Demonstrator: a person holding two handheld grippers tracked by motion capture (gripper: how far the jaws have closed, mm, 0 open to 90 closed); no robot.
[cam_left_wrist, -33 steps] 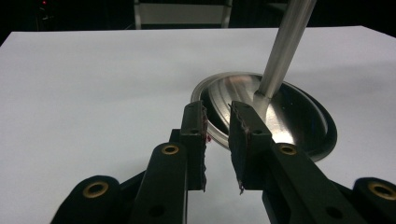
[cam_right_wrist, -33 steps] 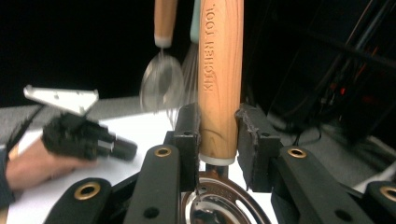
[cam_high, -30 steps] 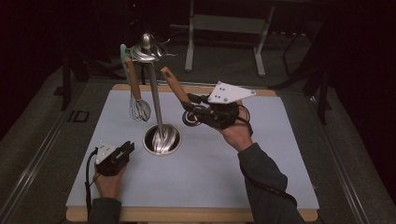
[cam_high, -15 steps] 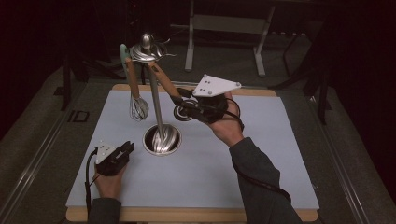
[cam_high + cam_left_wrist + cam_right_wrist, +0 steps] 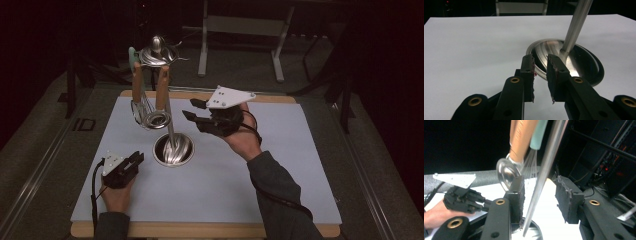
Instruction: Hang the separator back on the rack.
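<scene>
On the desk [image 5: 280,165], a steel utensil stand [image 5: 172,149] rises near the middle; a wooden-handled strainer [image 5: 159,100] hangs from its top beside a whisk [image 5: 137,95]. The right hand-held gripper [image 5: 192,114], jaws just opened and empty, hovers beside the strainer. The left hand-held gripper [image 5: 135,160] rests part-open, empty, towards the near-left corner.

Polished, mirror-bright metal forms the utensil stand [image 5: 166,107], its round base [image 5: 173,149] and the hanging ladle bowl [image 5: 156,120]; handles [image 5: 162,88] appear smooth, warm-toned wood. Gripper pads [image 5: 519,192] are matt black, rough and frayed. The table sheet [image 5: 250,185] looks matt, paper-like.
</scene>
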